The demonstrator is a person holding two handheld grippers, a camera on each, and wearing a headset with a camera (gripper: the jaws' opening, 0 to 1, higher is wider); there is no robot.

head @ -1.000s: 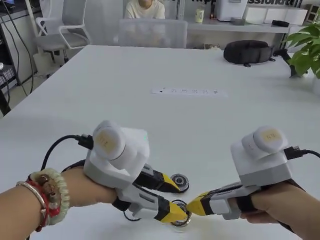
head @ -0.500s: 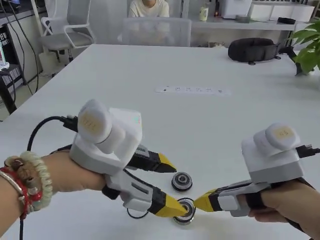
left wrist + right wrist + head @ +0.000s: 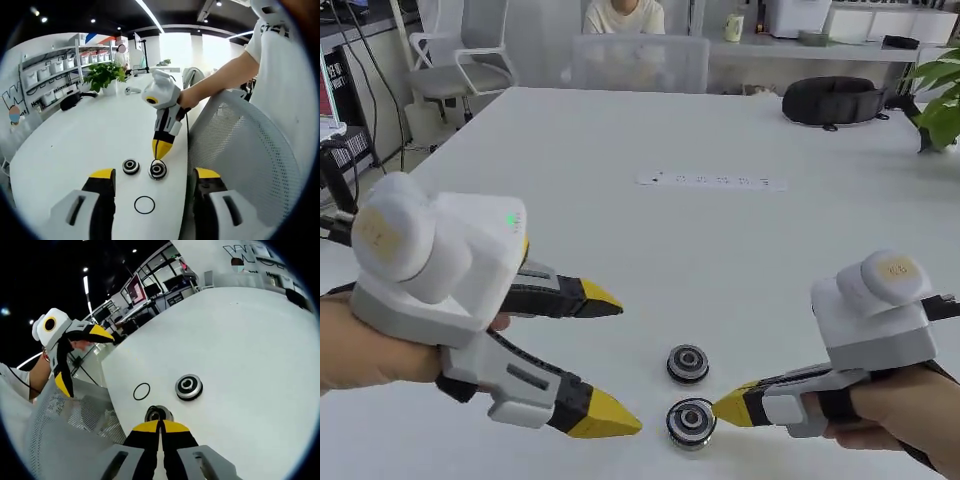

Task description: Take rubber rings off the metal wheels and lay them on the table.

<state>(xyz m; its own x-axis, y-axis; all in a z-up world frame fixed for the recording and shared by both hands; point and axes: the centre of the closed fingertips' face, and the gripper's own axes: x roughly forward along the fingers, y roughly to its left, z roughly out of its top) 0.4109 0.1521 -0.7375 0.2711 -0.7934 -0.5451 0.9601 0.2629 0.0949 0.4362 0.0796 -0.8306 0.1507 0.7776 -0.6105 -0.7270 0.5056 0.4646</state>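
Observation:
Two metal wheels lie near the front edge of the white table (image 3: 650, 240): the far wheel (image 3: 687, 363) (image 3: 131, 166) (image 3: 189, 386) and the near wheel (image 3: 691, 422) (image 3: 158, 170) (image 3: 159, 414). A loose black rubber ring (image 3: 144, 204) (image 3: 142, 391) lies flat on the table beside them. My right gripper (image 3: 725, 405) (image 3: 161, 150) (image 3: 160, 424) is shut, and its yellow tip touches the near wheel. My left gripper (image 3: 610, 358) (image 3: 155, 175) (image 3: 75, 355) hangs open to the left of the wheels, raised off the table, with nothing between its jaws.
A white power strip (image 3: 710, 181) lies mid-table. A black bag (image 3: 835, 100) and a green plant (image 3: 945, 110) sit at the far right. A person (image 3: 623, 17) sits behind the far end. A mesh chair (image 3: 240, 150) stands at the table's near edge.
My left gripper has drawn back to the left and risen away from the near wheel, its jaws wider apart. The right gripper stays with its tip at that wheel.

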